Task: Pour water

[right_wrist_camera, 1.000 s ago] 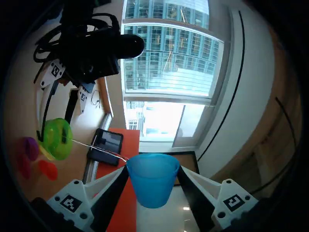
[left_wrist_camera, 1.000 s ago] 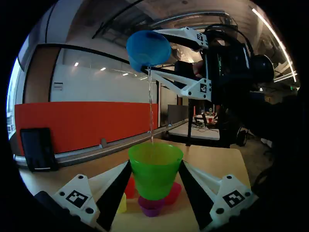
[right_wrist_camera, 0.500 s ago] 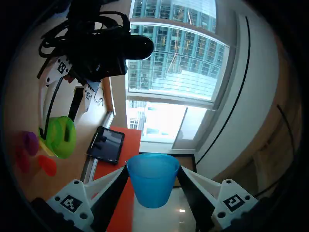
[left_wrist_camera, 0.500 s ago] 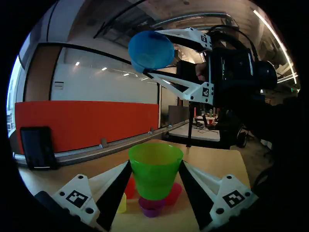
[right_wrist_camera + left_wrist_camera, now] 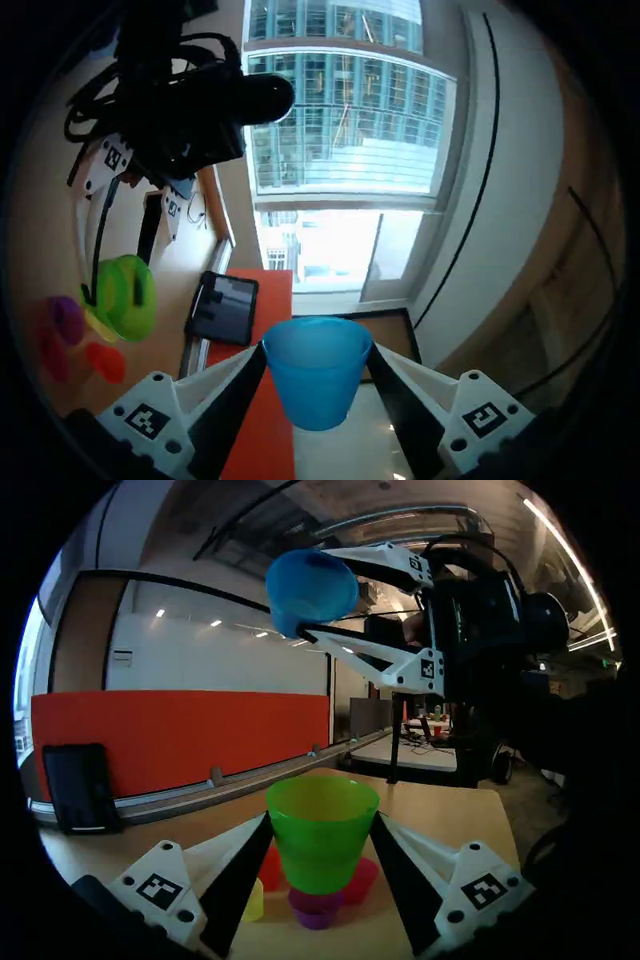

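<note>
My left gripper (image 5: 320,840) is shut on a green cup (image 5: 322,832), held upright just above the wooden table (image 5: 448,800). High above it hangs a blue cup (image 5: 310,588), tipped on its side with its mouth toward me, clamped in the right gripper (image 5: 316,592). No water falls from it. In the right gripper view the same blue cup (image 5: 317,370) sits between the right gripper (image 5: 317,376) fingers. The green cup (image 5: 124,298) and the left gripper (image 5: 120,296) lie far off at the left.
Small purple (image 5: 314,908), red (image 5: 360,878) and yellow (image 5: 253,900) cups stand on the table under the green cup. A dark tablet (image 5: 78,788) leans against the orange wall panel (image 5: 176,736). Windows (image 5: 344,144) show in the right gripper view.
One second ago a thin stream of water ran from the blue cup into the green cup. The stream has stopped, and the blue cup has barely shifted.
</note>
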Motion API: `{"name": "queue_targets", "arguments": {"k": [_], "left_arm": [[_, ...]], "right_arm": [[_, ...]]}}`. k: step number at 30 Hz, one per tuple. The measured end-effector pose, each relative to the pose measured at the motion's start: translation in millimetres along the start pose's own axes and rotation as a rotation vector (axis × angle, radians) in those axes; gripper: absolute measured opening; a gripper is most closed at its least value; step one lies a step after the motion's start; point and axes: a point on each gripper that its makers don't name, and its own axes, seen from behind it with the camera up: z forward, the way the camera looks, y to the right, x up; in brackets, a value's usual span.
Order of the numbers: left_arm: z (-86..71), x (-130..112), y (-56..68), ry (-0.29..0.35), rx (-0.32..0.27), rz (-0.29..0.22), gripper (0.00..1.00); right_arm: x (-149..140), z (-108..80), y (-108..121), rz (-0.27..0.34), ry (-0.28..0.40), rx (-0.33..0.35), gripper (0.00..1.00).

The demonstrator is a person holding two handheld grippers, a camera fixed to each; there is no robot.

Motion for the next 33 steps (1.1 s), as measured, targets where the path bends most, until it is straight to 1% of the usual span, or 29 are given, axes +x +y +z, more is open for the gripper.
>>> {"name": "queue_targets", "arguments": {"k": [4, 9, 11, 15, 19, 23, 29, 32, 33], "left_arm": [[0.4, 2, 0.2, 0.003, 0.000, 0.000, 0.84], [0.0, 3, 0.5, 0.002, 0.003, 0.005, 0.84], [-0.1, 3, 1.2, 0.001, 0.004, 0.007, 0.84], [-0.5, 5, 1.5, 0.002, 0.005, 0.009, 0.84], [-1.3, 7, 1.0, 0.003, 0.008, 0.011, 0.84], [-1.7, 8, 0.9, 0.003, 0.010, 0.015, 0.84], [-2.0, 10, 0.0, 0.004, 0.015, 0.018, 0.84], [-2.7, 11, -0.1, 0.005, 0.017, 0.019, 0.84], [-2.9, 11, -0.2, 0.005, 0.017, 0.019, 0.84]], "right_arm": [[-1, -4.5, 4, 0.123, 0.000, -0.012, 0.91], [-2, -9.8, 4, 0.316, -0.005, -0.011, 0.91], [-3, -12.1, 1, 0.406, -0.006, -0.005, 0.91], [-2, -15.8, -5, 0.567, -0.013, 0.010, 0.91], [2, -18.0, -12, 0.749, -0.014, 0.029, 0.91], [4, -19.0, -14, 0.945, -0.017, 0.041, 0.91], [5, -20.6, -11, 1.238, -0.009, 0.052, 0.91], [3, -21.2, -11, 1.352, -0.002, 0.065, 0.91], [2, -21.3, -11, 1.381, -0.001, 0.068, 0.91]]}}
